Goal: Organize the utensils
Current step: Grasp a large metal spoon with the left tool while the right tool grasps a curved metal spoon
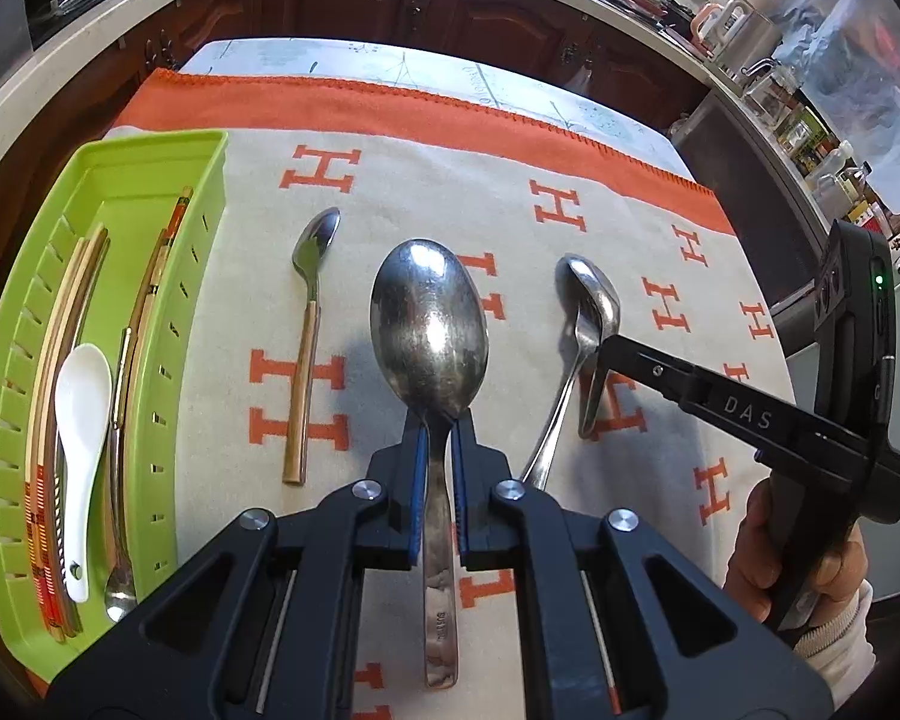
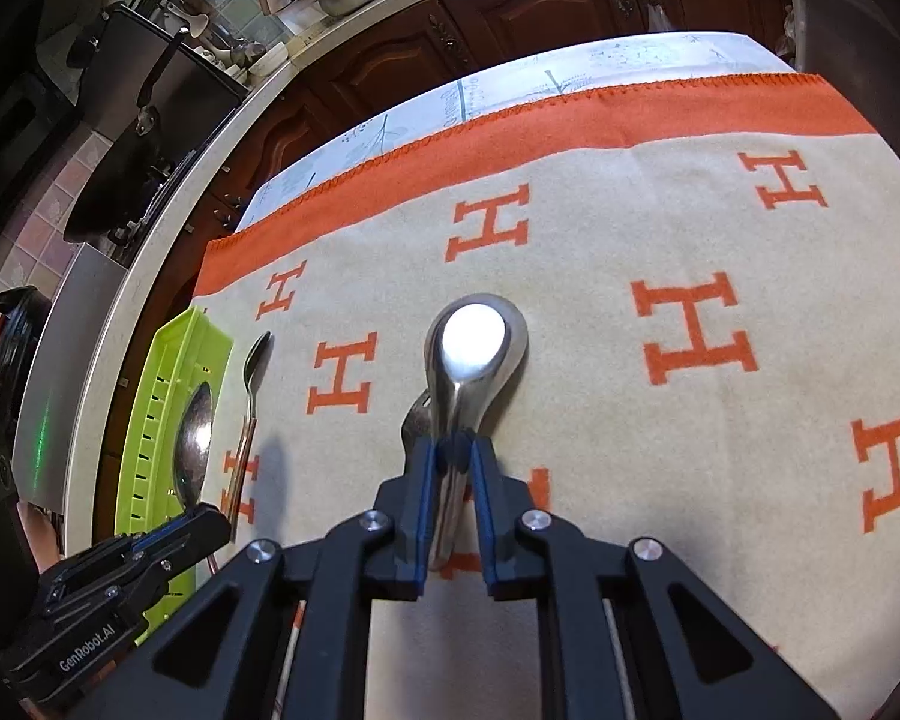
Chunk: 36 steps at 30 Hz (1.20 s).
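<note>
Blanket (image 1: 510,228) | left fingers (image 1: 417,480) clamp large spoon (image 1: 429,330) | right fingers (image 2: 420,498) clamp steel spoon (image 2: 474,348) | tray (image 1: 150,150) contents left-view only

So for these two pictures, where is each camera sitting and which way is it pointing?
Left wrist: on the left gripper, looking forward over its large spoon toward the cabinets; the green tray lies to its left, and the right gripper and a hand show at right.
Right wrist: on the right gripper, looking along its steel spoon; the left gripper shows at lower left.
Shared: tray, blanket, wood-handled spoon, both held spoons.
</note>
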Tool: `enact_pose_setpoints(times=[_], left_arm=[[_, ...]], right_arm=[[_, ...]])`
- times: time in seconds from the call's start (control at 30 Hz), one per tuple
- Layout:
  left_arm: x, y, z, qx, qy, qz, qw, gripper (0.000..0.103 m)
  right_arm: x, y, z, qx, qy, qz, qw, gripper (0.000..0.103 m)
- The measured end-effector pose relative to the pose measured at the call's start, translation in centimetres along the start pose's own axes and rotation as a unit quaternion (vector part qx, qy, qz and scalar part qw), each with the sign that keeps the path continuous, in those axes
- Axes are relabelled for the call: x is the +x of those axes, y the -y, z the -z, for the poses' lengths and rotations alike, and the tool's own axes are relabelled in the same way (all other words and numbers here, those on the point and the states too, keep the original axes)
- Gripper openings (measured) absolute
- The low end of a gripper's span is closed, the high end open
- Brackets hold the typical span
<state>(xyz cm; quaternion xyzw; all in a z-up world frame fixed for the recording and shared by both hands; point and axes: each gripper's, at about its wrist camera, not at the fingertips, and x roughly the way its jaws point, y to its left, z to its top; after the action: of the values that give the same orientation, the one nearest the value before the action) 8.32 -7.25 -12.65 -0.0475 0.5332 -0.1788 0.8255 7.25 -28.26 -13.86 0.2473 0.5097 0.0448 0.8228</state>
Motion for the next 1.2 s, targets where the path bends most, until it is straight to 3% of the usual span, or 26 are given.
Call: enact_pose_setpoints(times=[0.27, 0.47, 0.77, 1.2], left_arm=[[0.3, -0.5, 0.5, -0.008, -0.009, 0.009, 0.9999, 0.005], [0.2, -0.8, 0.5, -0.012, -0.008, 0.011, 0.9998, 0.005], [0.2, -0.9, 0.5, -0.014, -0.010, 0.018, 0.9997, 0.005], [-0.1, -0.8, 0.9, -0.018, -0.008, 0.021, 0.9996, 0.005]], right_arm=[[1.8, 1.3, 0.0, 0.043, -0.012, -0.084, 0.995, 0.013], [0.4, 0.1, 0.6, 0.017, 0.005, -0.031, 0.999, 0.011], [-0.4, 0.9, 1.6, 0.002, -0.008, -0.018, 1.000, 0.016], [-2.0, -0.6, 3.3, -0.045, 0.016, 0.006, 0.999, 0.005]])
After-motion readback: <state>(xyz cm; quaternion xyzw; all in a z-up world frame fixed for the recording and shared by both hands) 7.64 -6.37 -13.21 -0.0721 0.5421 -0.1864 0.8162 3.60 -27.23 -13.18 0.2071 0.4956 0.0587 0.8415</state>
